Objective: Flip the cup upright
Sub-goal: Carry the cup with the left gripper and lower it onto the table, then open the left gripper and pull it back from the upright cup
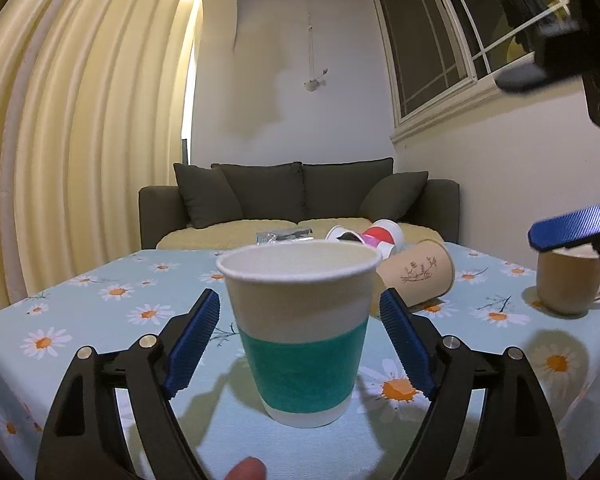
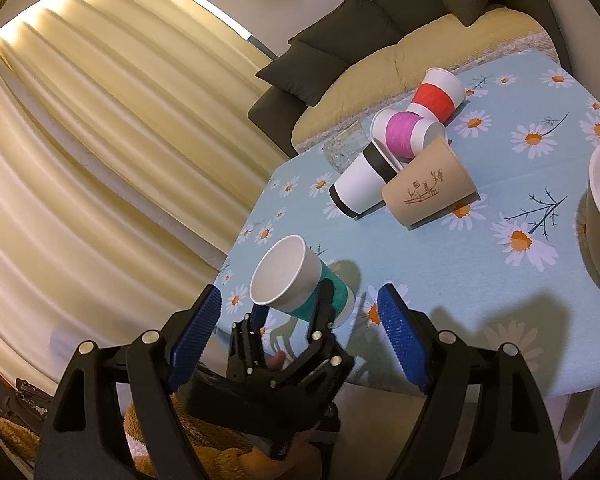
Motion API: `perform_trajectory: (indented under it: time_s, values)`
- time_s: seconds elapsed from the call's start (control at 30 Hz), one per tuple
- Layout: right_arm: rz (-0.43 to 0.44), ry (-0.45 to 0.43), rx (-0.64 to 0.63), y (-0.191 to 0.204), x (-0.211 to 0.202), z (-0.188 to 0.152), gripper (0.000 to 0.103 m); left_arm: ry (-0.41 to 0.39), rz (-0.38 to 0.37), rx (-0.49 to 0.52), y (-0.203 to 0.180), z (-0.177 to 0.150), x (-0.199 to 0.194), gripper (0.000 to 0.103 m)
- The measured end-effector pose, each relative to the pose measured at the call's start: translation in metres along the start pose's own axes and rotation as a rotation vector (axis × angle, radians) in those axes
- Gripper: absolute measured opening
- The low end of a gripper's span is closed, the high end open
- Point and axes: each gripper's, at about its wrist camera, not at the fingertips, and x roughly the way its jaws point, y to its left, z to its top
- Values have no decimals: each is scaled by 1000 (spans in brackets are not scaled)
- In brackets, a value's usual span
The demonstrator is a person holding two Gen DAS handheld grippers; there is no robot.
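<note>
1. A white paper cup with a teal band (image 1: 300, 332) stands upright, mouth up, on the bench (image 1: 100, 320), which is covered by a light blue cloth printed with daisies.
2. The left gripper (image 1: 300, 344) sits low at the near edge of the bench. Its jaws are spread wide, one blue ribbed pad on each side of the teal cup, with a visible gap between each pad and the cup wall. It holds nothing.
3. From the right wrist view, looking down from above, the teal cup (image 2: 300, 280) is near the left edge of the bench, and the left gripper (image 2: 290, 310) flanks it from the near side.
4. The right gripper (image 2: 300, 332) hovers above the bench with its jaws wide apart and empty. In the left wrist view its blue pads show at the far right edge, one above the other.
5. Farther back on the bench, a cluster of paper cups lies tipped over: a tan cup with a plant drawing (image 2: 428, 188), a white cup with black bands (image 2: 360, 184), a cup with a magenta band (image 2: 404, 132) and a cup with a red band (image 2: 436, 96). They touch one another.
6. A beige mug with a handle (image 1: 568, 284) stands upright at the right side of the bench.
7. Beyond the bench is a dark sofa (image 1: 300, 196) with cushions; cream curtains (image 1: 80, 140) hang at left.
</note>
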Motion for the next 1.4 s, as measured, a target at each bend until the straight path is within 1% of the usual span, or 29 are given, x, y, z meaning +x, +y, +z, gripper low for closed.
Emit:
perform_trajectory:
  time_s: [0.03,0.07,0.27,0.33,0.4,0.5,0.57,0.67,0.8,0.93,1.0,1.1,1.27,1.37,1.4]
  values:
    - [0,-2,-1,1,-1,-1,80,2,-3,0,2,3,-2,83]
    - [1,-4,-3,1,-3,-2,80,8,-21,-8,5,8,-6,83]
    - [21,-19,-18,8,-14,-7,80,30,-47,-59,25,39,-30,84]
    - [30,-29,-29,12,-19,-9,80,45,-67,-57,28,49,-36,91]
    - [38,-38,-35,15,-23,-9,80,59,-74,-40,29,60,-43,94]
    - [38,-47,-49,19,-28,-11,80,86,-79,-39,33,75,-58,94]
    - [33,-56,-54,21,-31,-12,81,112,-89,-47,37,85,-66,97]
    - [32,-71,-62,24,-37,-16,83,176,-114,-60,44,100,-79,97]
    - [19,-78,-87,33,-40,-24,85,200,-148,-50,48,117,-97,97]
    - [-20,-91,-146,47,-41,-34,89,228,-188,-57,56,133,-116,97]
    - [-34,-104,-181,57,-44,-44,91,245,-203,-57,61,139,-123,97]
    - [-78,-117,-245,68,-48,-60,93,251,-226,-42,68,145,-137,97]
    - [-180,-146,-354,85,-56,-84,95,282,-246,-13,84,141,-151,97]
    - [-221,-165,-366,89,-62,-97,95,293,-262,-25,93,135,-155,97]
    - [-235,-172,-364,90,-65,-101,95,303,-290,-41,98,131,-156,97]
